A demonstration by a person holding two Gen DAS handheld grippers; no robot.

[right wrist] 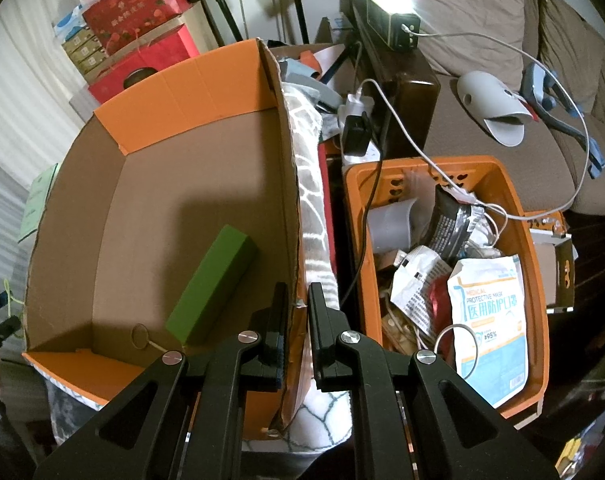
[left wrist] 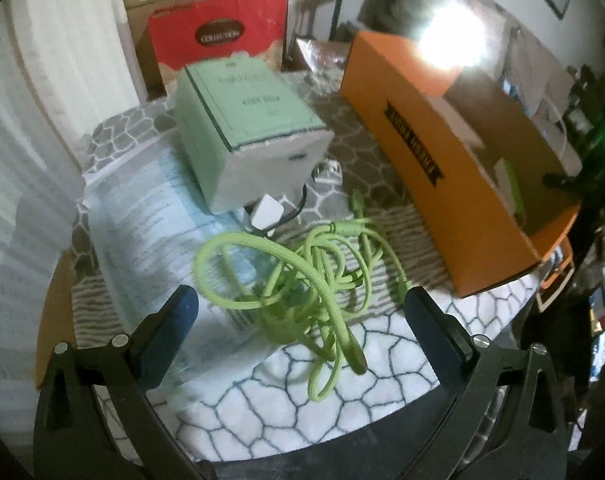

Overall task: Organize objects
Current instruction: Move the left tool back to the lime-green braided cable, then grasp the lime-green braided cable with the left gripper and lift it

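Green cable (left wrist: 302,276) lies tangled under my wide-spread left claw (left wrist: 300,320); I should pinch the thickest bundle while my right claw (right wrist: 298,320) grips the orange box (right wrist: 206,92) wall.

Black left tongs (left wrist: 300,300), blue pads, silver screws, black right tongs (right wrist: 298,300)
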